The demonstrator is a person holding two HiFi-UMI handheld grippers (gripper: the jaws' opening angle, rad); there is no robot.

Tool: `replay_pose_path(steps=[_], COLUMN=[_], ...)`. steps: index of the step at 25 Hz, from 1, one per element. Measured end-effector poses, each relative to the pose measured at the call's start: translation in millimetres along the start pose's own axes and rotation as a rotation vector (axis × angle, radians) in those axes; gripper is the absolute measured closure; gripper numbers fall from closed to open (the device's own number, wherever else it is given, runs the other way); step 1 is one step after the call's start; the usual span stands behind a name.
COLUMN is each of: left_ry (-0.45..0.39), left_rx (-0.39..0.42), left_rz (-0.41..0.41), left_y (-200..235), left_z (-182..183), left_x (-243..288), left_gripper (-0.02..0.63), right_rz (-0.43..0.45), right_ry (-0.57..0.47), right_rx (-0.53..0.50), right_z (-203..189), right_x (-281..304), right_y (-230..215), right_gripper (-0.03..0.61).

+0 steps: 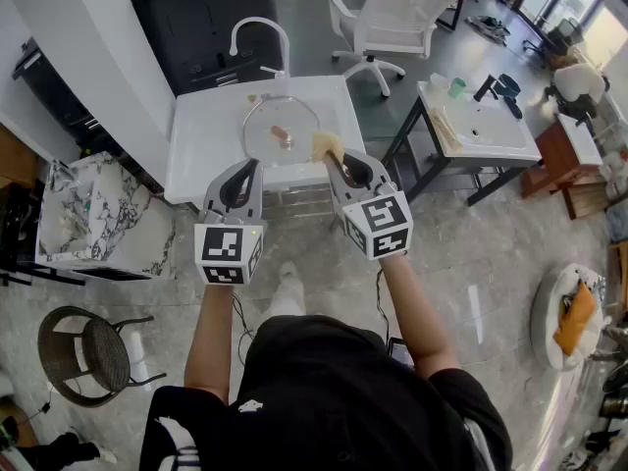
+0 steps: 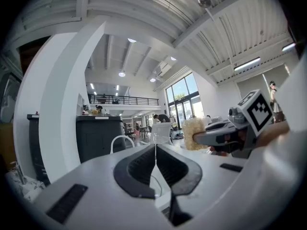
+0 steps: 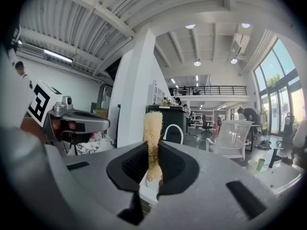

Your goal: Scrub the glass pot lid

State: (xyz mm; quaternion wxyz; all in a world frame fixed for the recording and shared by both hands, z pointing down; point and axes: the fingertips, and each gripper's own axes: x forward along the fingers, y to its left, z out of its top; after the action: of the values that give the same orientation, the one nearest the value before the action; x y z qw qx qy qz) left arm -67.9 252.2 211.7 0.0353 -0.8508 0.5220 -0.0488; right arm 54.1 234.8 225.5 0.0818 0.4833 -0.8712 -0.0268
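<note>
The round glass pot lid (image 1: 278,116) with a pinkish knob lies flat on the white sink table (image 1: 206,155). My right gripper (image 1: 331,155) is shut on a yellow scrub sponge (image 1: 325,145), which stands by the lid's near right rim. The right gripper view shows the sponge (image 3: 153,133) upright, pinched between the jaws of that gripper (image 3: 153,162). My left gripper (image 1: 257,163) hovers at the table's front edge, just short of the lid, shut with nothing in it. In its own view the left gripper (image 2: 155,150) has its jaws pressed together, and the sponge (image 2: 194,133) is off to the right.
A white faucet (image 1: 260,32) rises behind the lid. A dark cabinet (image 1: 206,18) stands behind the table. A white office chair (image 1: 392,18) stands at the back right, and a second table (image 1: 481,121) with cups stands to the right. A marble-patterned counter (image 1: 93,219) and a round stool (image 1: 88,346) are at the left.
</note>
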Motion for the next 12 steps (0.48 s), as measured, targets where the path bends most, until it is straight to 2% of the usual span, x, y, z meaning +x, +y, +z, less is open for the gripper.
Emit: replay_pose_path(steps=[12], left_ry=[0.002], left_rx=[0.002], left_rz=[-0.007], left_y=[-1.6], left_z=[-5.0], left_x=[7.9], left_gripper=[0.607], right_rz=[0.008], right_ry=[0.005], right_rx=[0.029], right_z=[-9.7], right_x=[4.1], right_y=[-3.9], right_gripper=[0.555])
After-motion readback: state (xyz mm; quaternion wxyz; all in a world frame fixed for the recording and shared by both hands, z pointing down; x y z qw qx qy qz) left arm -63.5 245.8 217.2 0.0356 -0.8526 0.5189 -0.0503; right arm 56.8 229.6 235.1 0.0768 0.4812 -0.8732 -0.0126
